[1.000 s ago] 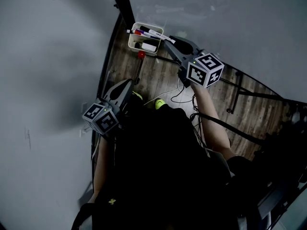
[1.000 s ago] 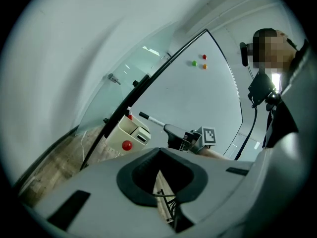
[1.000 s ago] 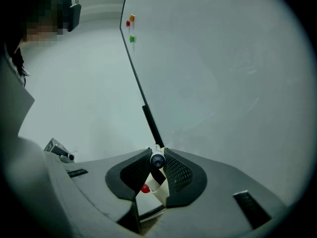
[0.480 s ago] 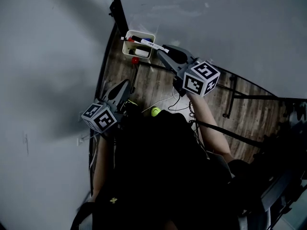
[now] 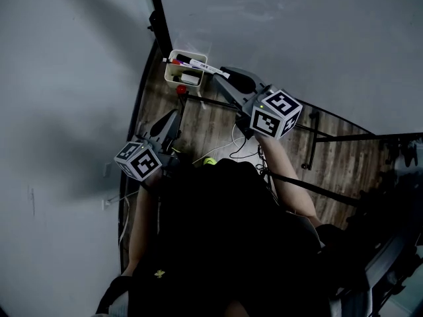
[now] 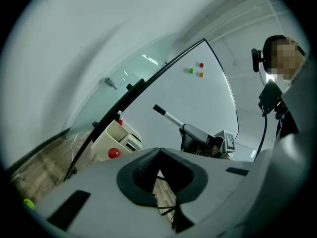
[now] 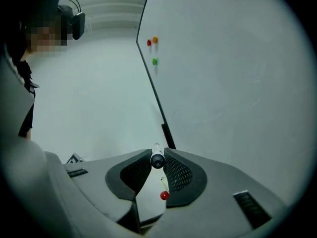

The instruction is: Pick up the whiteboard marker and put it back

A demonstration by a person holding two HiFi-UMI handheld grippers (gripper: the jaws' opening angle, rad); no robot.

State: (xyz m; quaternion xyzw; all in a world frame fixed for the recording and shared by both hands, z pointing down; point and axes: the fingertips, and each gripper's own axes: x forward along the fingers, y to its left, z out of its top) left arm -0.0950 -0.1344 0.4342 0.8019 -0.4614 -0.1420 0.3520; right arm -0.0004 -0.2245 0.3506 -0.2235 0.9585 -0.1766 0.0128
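Note:
My right gripper [image 5: 223,78] is shut on the whiteboard marker [image 5: 201,66], a white barrel with a black cap. The marker hangs just over the cream holder box [image 5: 173,63] at the whiteboard's foot. In the right gripper view the marker [image 7: 157,159] shows end-on, pinched between the pads of that gripper [image 7: 157,155]. The left gripper view shows the marker [image 6: 168,116] sticking up and left out of the right gripper [image 6: 190,132], beside the holder [image 6: 115,135]. My left gripper [image 5: 176,116] is lower left, its tips [image 6: 159,152] touching with nothing between them.
The whiteboard [image 5: 297,32] has a black frame edge [image 5: 158,15] and carries three coloured magnets [image 7: 154,61]. The holder holds other markers and an eraser, with a red knob [image 5: 180,90] below it. Cables, a yellow-green ball [image 5: 209,161] and black stand legs [image 5: 330,137] lie on the wooden floor.
My right gripper has risen a little with the marker still in its grip. The left gripper has barely moved. The head camera has shifted, so the holder sits further left in view.

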